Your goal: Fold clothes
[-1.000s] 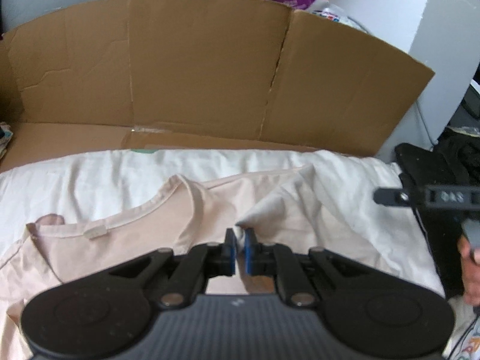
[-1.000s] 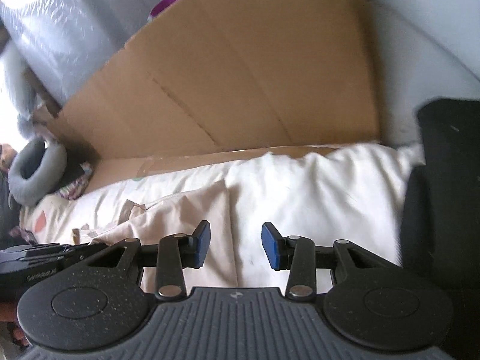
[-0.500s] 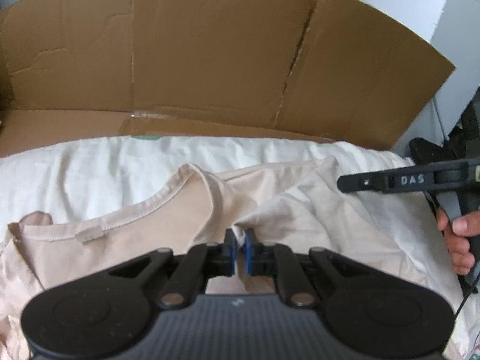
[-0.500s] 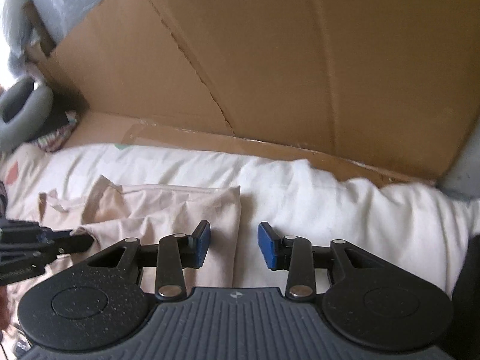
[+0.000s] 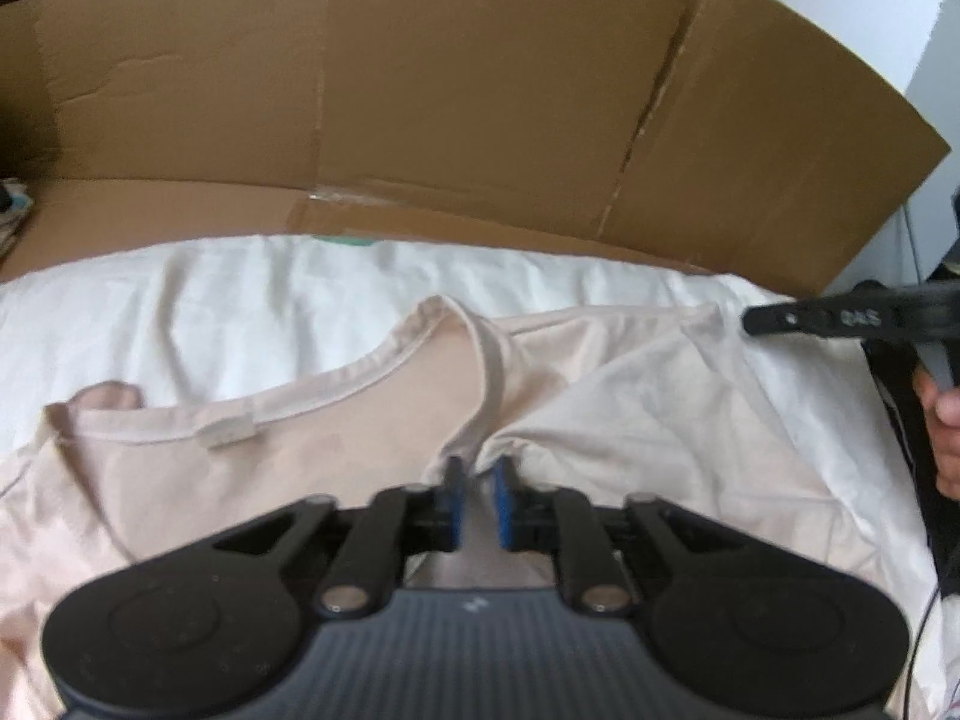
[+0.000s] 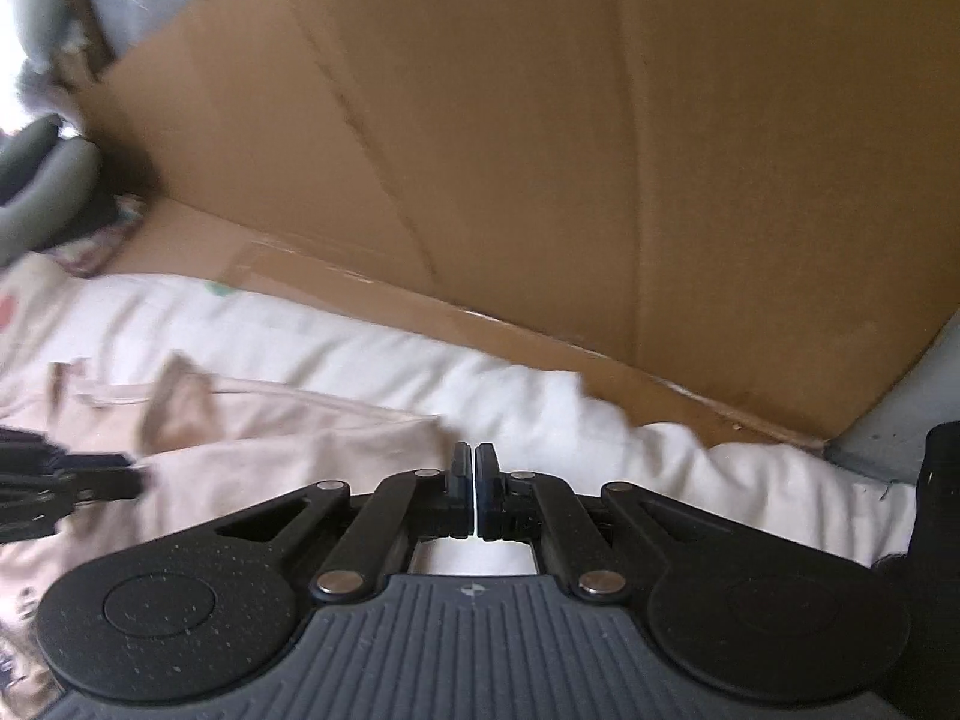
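Left claw (image 5: pixel 478 495) opening over shirt (image 5: pixel 600 396) fold; right claw (image 6: pixel 474 483) shut, empty, at shirt's right edge.

One shirt (image 5: pixel 336 468), two tools (image 5: pixel 478 495).

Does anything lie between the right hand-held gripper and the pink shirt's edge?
Nothing visible does. The right hand-held gripper is shut right at the corner of the pink shirt, with only the white sheet around it.
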Action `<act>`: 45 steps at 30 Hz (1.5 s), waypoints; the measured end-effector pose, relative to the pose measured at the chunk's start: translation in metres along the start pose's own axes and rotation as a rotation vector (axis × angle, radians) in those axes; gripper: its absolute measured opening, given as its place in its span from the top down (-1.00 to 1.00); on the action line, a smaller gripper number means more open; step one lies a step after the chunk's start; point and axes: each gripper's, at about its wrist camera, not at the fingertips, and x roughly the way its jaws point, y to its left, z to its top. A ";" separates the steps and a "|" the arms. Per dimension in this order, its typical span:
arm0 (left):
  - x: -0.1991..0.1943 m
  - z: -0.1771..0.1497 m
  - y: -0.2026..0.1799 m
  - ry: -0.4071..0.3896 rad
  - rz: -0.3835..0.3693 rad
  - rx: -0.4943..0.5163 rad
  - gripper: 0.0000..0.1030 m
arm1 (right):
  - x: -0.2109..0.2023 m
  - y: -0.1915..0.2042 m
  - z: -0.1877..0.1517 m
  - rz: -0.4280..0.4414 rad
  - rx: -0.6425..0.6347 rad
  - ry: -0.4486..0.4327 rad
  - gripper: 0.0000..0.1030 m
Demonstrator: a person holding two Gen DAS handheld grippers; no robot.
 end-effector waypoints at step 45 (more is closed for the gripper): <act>0.013 -0.013 -0.011 -0.012 -0.057 -0.271 0.96 | -0.022 0.038 -0.059 0.134 -0.027 -0.034 0.99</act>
